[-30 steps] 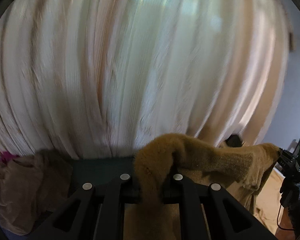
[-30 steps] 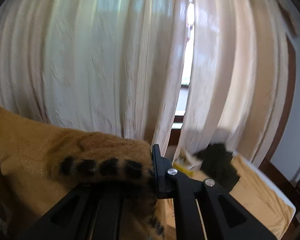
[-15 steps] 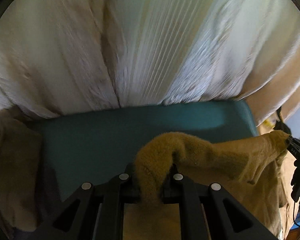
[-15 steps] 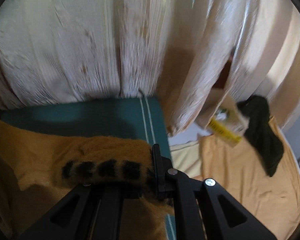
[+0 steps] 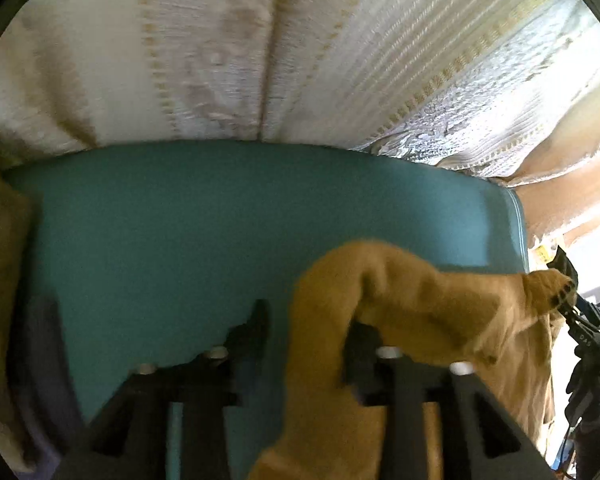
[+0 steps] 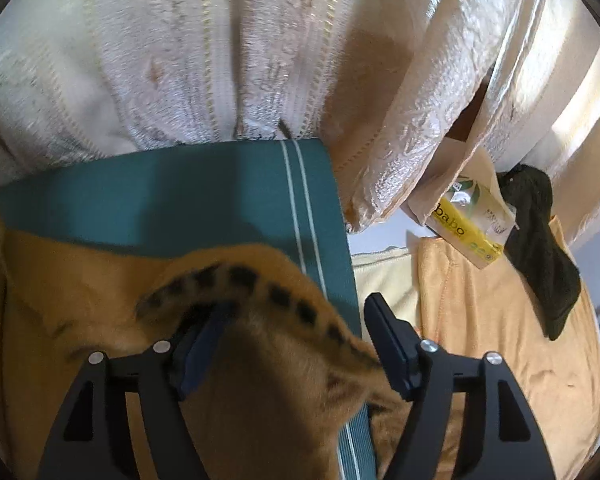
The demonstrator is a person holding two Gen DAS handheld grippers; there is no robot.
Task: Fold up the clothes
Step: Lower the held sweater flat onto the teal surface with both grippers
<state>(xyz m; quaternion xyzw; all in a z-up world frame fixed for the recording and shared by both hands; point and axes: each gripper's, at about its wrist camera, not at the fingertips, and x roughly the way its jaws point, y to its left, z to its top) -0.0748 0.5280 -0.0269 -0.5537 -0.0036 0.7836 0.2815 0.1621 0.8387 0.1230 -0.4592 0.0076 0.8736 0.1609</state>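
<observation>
A flat teal surface with two thin white stripes near its edge (image 6: 236, 188) spreads out ahead of both grippers, and a cream embroidered curtain in heavy folds (image 5: 228, 52) hangs right behind its far edge. Off to the right of the right gripper lies a pale yellow bedspread (image 6: 496, 332). At the bedspread's far end a yellow-and-white packet printed "babo" (image 6: 470, 224) rests, with a dark green cloth, crumpled and long (image 6: 540, 240), just beside it.
</observation>
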